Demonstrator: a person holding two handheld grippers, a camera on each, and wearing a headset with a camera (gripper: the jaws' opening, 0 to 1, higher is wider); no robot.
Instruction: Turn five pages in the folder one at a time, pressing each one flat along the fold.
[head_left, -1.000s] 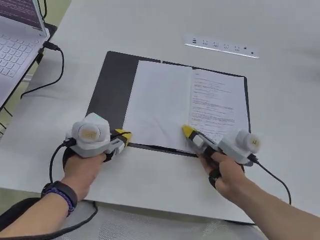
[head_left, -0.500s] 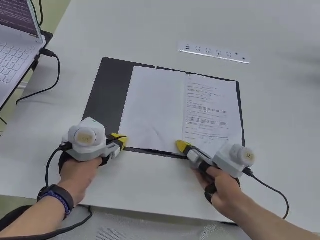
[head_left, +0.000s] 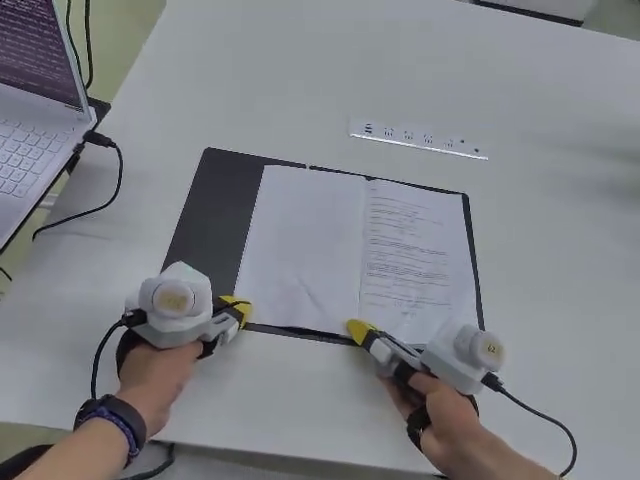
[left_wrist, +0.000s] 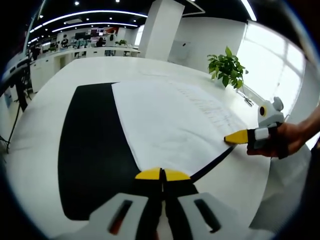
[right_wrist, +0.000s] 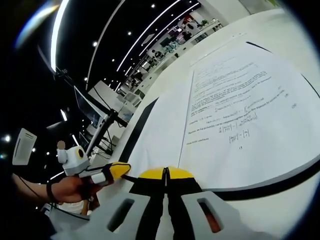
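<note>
The white worktop is carrying everything here. The black folder is lying open and flat on it, nearer the front edge than the back, roughly at the middle of its width. The folder's left inside cover is showing as a bare dark band. A blank white sheet is lying over the rest of the left half, with faint creases near its lower part. A printed page with lines of small text is covering the right half, and the two are meeting along a straight fold down the centre. A thin black border of cover is framing the paper at the right and front.

An open laptop is sitting at the worktop's left edge, with a black cable trailing from it. A white power strip is lying behind the folder.

The left gripper is resting at the folder's front edge by the blank sheet's near left corner, its yellow-tipped jaws pressed together on nothing. The right gripper is pointing at the front end of the fold, its jaws likewise closed and empty. Whether either tip is touching the paper cannot be told.
</note>
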